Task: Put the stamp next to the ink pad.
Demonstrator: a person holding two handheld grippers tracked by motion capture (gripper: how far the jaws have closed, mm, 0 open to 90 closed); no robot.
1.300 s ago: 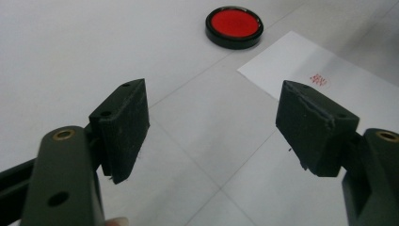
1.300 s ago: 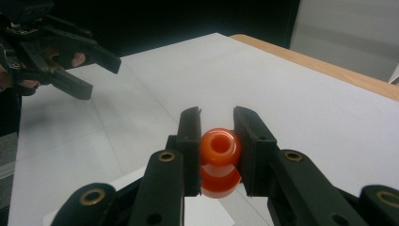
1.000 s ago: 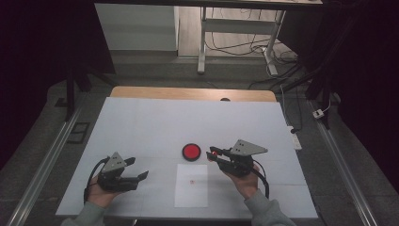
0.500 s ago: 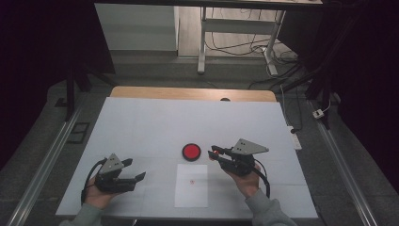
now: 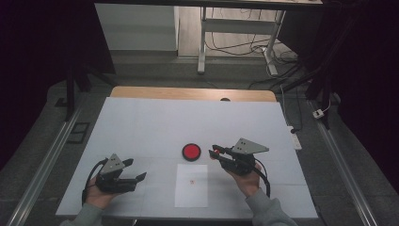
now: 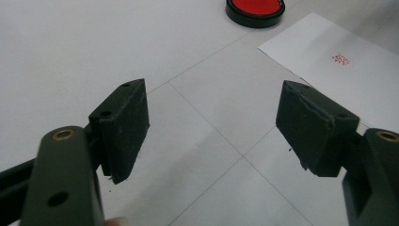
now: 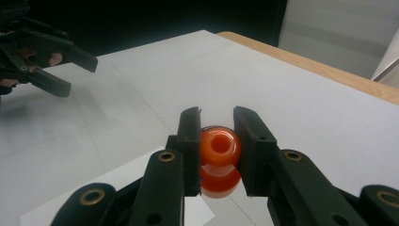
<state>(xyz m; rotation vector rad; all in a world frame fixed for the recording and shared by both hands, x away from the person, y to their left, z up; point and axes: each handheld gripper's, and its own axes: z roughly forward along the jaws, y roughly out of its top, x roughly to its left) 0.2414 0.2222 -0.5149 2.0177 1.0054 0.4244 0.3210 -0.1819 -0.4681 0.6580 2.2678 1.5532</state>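
Got my right gripper point(image 5: 217, 151) pinching an orange stamp point(image 7: 219, 162), jaws pressed on both its sides, lifted just right of the red ink pad point(image 5: 191, 151) mid-counter. The white paper sheet point(image 5: 191, 188) lies just near of the pad with a small red mark on it. My left gripper point(image 5: 140, 177) is spread wide, nothing in it, hanging low over the counter point(image 5: 150, 122) well to the left.

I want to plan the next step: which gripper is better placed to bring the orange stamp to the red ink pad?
Right. The right gripper is shut on the orange stamp and is beside the red ink pad. The left gripper is open, holds nothing, and is farther away.
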